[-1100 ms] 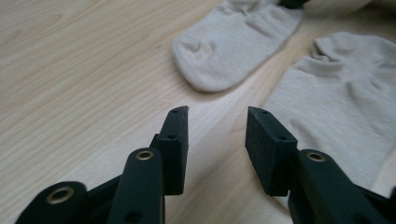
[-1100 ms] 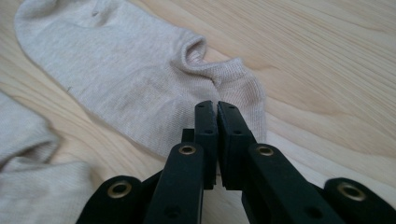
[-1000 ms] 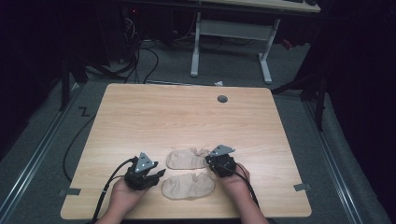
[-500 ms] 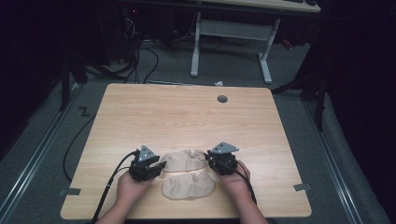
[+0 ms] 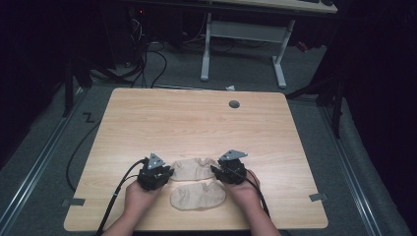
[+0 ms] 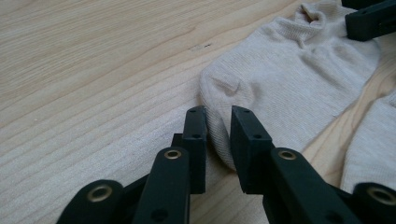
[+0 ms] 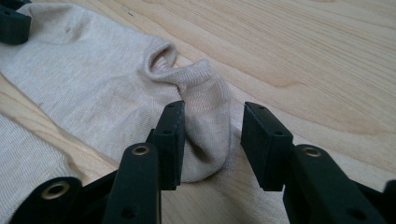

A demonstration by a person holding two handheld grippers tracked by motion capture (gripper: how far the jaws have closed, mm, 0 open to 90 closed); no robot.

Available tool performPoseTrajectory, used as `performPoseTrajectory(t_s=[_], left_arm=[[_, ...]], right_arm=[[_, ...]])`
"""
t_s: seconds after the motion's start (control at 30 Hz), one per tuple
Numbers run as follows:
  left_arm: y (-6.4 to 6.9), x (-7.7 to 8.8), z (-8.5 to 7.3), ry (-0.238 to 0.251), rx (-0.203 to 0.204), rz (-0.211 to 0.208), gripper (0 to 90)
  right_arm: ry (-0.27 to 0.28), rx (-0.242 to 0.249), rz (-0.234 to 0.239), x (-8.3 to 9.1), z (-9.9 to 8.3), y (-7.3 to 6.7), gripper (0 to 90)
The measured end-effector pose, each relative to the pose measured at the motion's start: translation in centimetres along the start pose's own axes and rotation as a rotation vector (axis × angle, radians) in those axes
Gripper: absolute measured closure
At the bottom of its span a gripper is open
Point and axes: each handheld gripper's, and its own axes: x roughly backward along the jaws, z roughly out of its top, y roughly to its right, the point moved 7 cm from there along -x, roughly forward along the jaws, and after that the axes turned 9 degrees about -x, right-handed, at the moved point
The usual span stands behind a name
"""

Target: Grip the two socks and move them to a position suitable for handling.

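- my left gripper (image 5: 169, 173) sits low and left of centre in the high view, right at the toe end of the farther beige sock (image 5: 193, 168); the jaws have just been closing and now they're narrow, with the sock's edge bunched between the pads, so I'd call that pinched
- in the left gripper view the same sock (image 6: 289, 88) fills the upper right of the frame, its rounded end running down between my two black jaws; my left gripper (image 6: 219, 122) has the cloth pressed on both sides
- my right gripper (image 5: 216, 171) is low and right of centre in the high view, at the other end of that sock; its jaws have just been opening and stand fairly wide
- in the right gripper view the cuff end of the sock (image 7: 107, 88) lies between the jaws of my right gripper (image 7: 212, 122); the left pad looks to brush the fabric, the right pad is clear of it, so no grip there
- the second sock (image 5: 197, 195) lies flat just nearer to me, between my hands, on the wooden table (image 5: 196, 123)
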Motion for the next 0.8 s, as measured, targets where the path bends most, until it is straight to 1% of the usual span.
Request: performPoseTrajectory(t_s=[0.1, 0.23, 0.4, 0.47, 0.53, 0.6, 0.7, 0.73, 0.8], left_arm=[[0.25, -0.02, 0.0, 0.004, -0.011, -0.005, 80.2], [0.4, -0.03, 0.02, 0.004, -0.026, -0.005, 84.0], [0.57, -0.04, 0.01, 0.008, -0.041, -0.003, 85.5], [0.61, -0.03, -0.01, 0.01, -0.051, -0.003, 85.7], [0.62, -0.02, -0.02, 0.01, -0.051, -0.003, 85.8], [0.64, -0.02, -0.03, 0.012, -0.05, -0.002, 86.0], [0.68, 0.01, -0.01, 0.016, -0.046, 0.004, 86.3], [0.69, 0.05, 0.04, 0.021, -0.047, 0.009, 86.4], [0.66, 0.29, 0.35, 0.042, -0.043, 0.012, 86.5]], right_arm=[[0.005, -0.01, 0.009, -0.01, -0.07, 0.1, 59.8], [0.017, -0.003, 0.017, 0.01, -0.18, 0.01, 63.3], [0.019, 0.006, 0.025, 0.05, -0.29, -0.32, 71.1], [0.019, 0.005, 0.037, 0.08, -0.35, -0.47, 76.1], [0.018, 0.005, 0.049, 0.09, -0.39, -0.58, 80.3], [0.018, 0.011, 0.054, 0.06, -0.39, -0.68, 81.9], [0.011, 0.021, 0.045, 0.1, -0.37, -0.77, 82.9], [0.013, 0.037, 0.038, 0.1, -0.3, -0.77, 83.2], [0.012, 0.05, 0.022, 0.21, -0.26, -0.84, 83.5]])
